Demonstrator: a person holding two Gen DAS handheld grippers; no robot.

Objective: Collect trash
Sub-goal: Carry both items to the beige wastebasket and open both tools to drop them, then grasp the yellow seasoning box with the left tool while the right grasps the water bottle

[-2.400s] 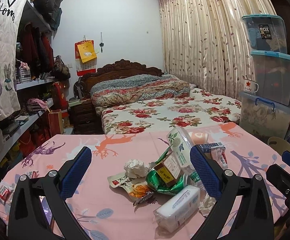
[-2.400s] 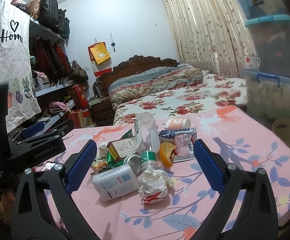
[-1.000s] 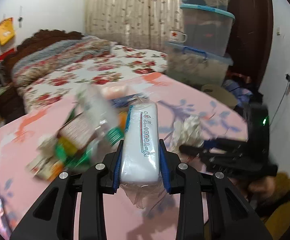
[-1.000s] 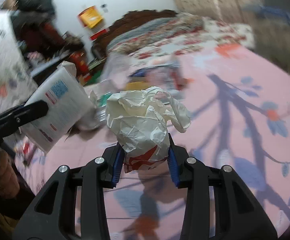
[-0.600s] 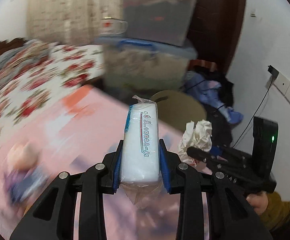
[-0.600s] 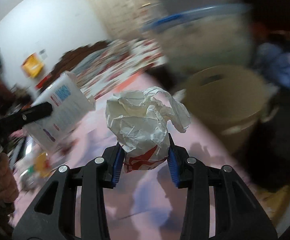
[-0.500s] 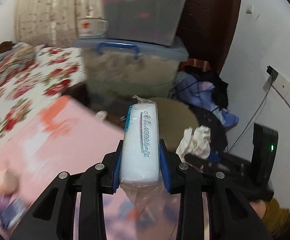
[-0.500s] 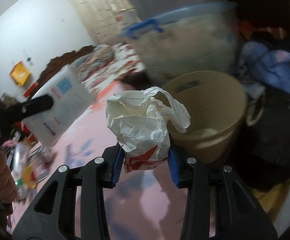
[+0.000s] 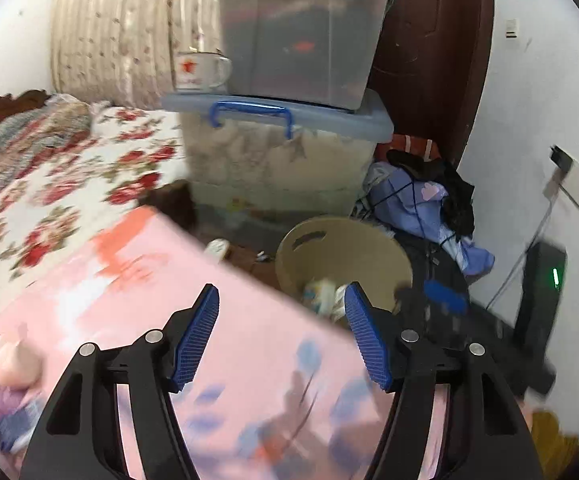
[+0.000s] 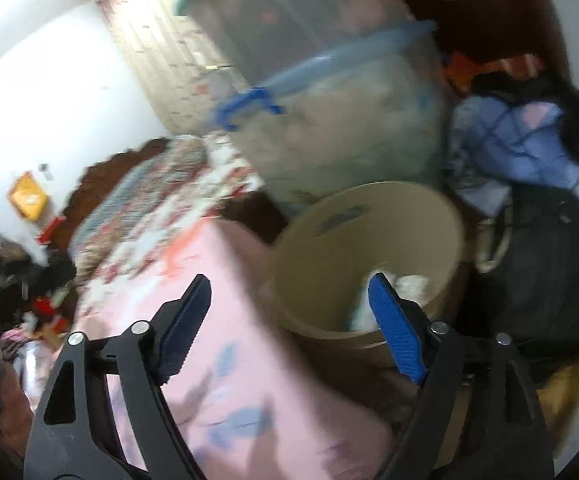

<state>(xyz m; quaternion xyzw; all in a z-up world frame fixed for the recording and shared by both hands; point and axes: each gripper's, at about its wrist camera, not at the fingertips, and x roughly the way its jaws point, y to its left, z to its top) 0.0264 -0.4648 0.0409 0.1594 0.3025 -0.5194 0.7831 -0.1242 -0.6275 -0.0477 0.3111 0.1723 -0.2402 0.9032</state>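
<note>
stacked bins (image 9: 289,152) behind tan basket (image 10: 429,216); blurred trash (image 10: 409,284) seemingly inside.

Soft indoor light, heavy fisheye curving, perhaps motion blur smearing both views.

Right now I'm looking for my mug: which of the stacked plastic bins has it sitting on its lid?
The lower bin, the one with the blue handle; the star-printed mug stands on its lid beside the teal-lidded upper bin.

Tabletop (image 9: 137,280) pink with blue leaf and orange print. Bin (image 9: 369,248) tan. Fingers (image 9: 363,344) blue-padded, black arms. Bedspread (image 9: 49,184) white with red roses.
</note>
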